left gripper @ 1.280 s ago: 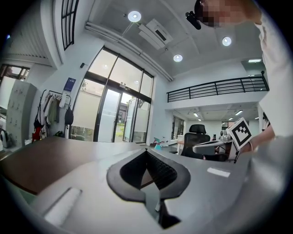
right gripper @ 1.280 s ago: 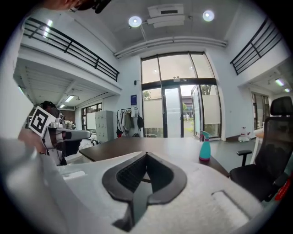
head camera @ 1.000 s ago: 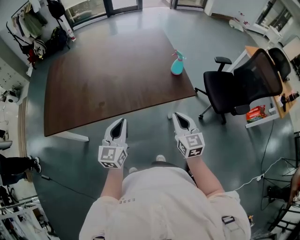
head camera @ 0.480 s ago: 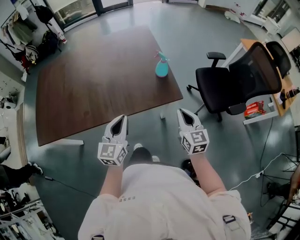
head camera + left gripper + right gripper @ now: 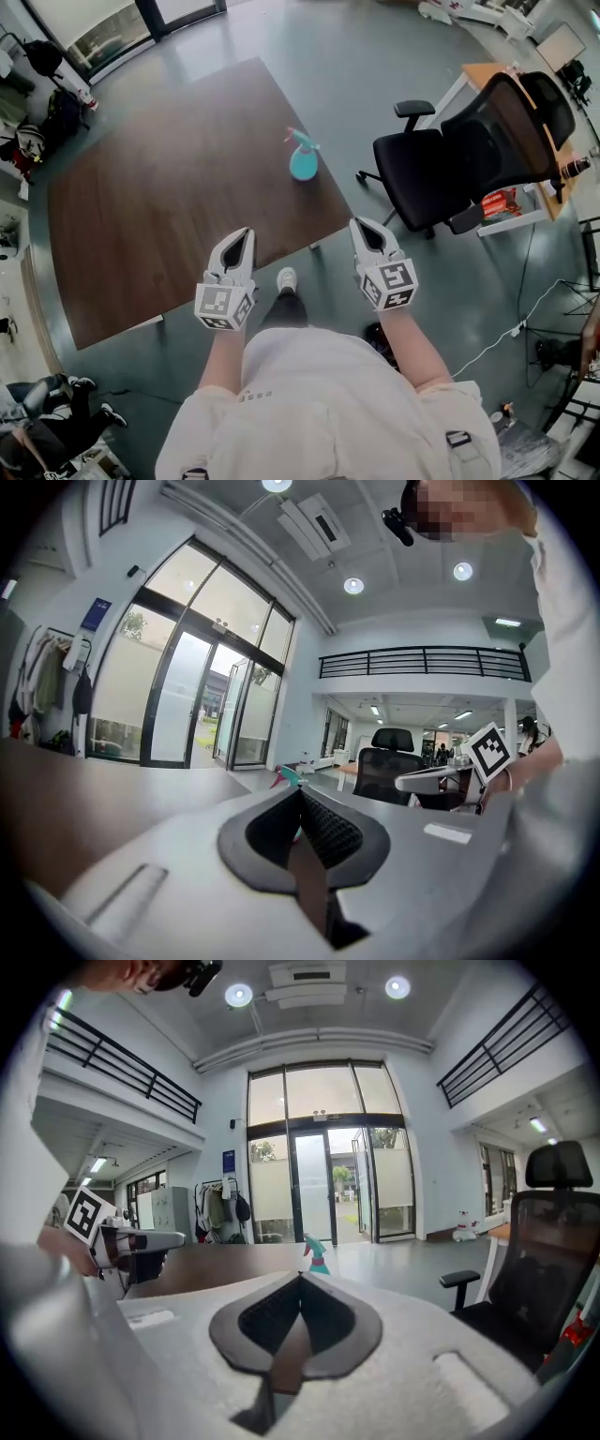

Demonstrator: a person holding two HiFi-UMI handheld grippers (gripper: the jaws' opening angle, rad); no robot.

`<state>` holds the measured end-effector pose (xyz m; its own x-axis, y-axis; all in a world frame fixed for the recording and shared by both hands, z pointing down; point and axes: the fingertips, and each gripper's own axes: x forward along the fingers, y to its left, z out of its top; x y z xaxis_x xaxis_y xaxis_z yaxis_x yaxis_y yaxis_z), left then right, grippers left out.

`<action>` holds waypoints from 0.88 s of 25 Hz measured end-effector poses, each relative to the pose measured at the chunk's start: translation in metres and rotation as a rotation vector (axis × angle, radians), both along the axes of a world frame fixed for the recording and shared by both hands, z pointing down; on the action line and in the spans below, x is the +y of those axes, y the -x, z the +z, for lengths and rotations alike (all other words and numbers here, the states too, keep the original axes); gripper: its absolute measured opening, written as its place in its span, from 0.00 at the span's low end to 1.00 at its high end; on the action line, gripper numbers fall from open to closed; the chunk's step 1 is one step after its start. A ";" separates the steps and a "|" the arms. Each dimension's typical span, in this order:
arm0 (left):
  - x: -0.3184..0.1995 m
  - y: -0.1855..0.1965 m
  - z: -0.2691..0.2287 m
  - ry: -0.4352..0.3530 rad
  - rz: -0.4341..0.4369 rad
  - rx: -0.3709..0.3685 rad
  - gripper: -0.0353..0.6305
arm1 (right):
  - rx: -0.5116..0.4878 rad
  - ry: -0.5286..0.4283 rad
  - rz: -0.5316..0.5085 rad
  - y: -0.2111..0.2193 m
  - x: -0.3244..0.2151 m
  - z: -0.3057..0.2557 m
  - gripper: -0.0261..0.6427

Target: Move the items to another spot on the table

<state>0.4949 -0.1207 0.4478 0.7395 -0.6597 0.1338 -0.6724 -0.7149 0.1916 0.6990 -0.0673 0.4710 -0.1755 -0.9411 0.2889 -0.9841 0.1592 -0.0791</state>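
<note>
Since a second ago the bench [image 5: 169, 211] and the teal spray bottle [image 5: 301, 161] have slid left and lower in the head view, so we judge that we are walking up to them. Both grippers sit where they did in the frame.

From the head view, our left hand-held gripper [image 5: 246, 234] and right hand-held gripper [image 5: 360, 225] hover side by side just short of the bench's near edge. The spray bottle stands upright near the bench's right edge, well ahead of both. A black office chair [image 5: 427, 173] stands on the floor to the right.

From the left gripper view, the jaws are pressed together with nothing between them. Only the bottle's teal top peeks over their tips.

From the right gripper view, the jaws are likewise pressed together and empty. The bottle stands on the bench beyond the tips, almost straight ahead.

We judge this to be the approach, with nothing grasped yet. Next we would spread one gripper's jaws, and the right looks better lined up. Then we would reach over the bench edge and close on the bottle's body, keeping it upright.
</note>
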 end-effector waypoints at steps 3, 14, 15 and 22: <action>-0.039 -0.010 -0.004 0.006 0.030 0.021 0.08 | -0.008 0.007 0.031 -0.009 -0.039 -0.001 0.03; -0.130 -0.029 -0.014 0.025 0.074 0.075 0.08 | -0.014 -0.019 -0.014 0.000 -0.143 -0.017 0.03; -0.134 -0.030 -0.013 0.025 0.070 0.076 0.08 | -0.013 -0.026 -0.021 -0.002 -0.149 -0.019 0.03; -0.154 -0.040 -0.003 0.034 0.026 0.040 0.08 | 0.008 -0.054 -0.140 0.000 -0.185 -0.014 0.03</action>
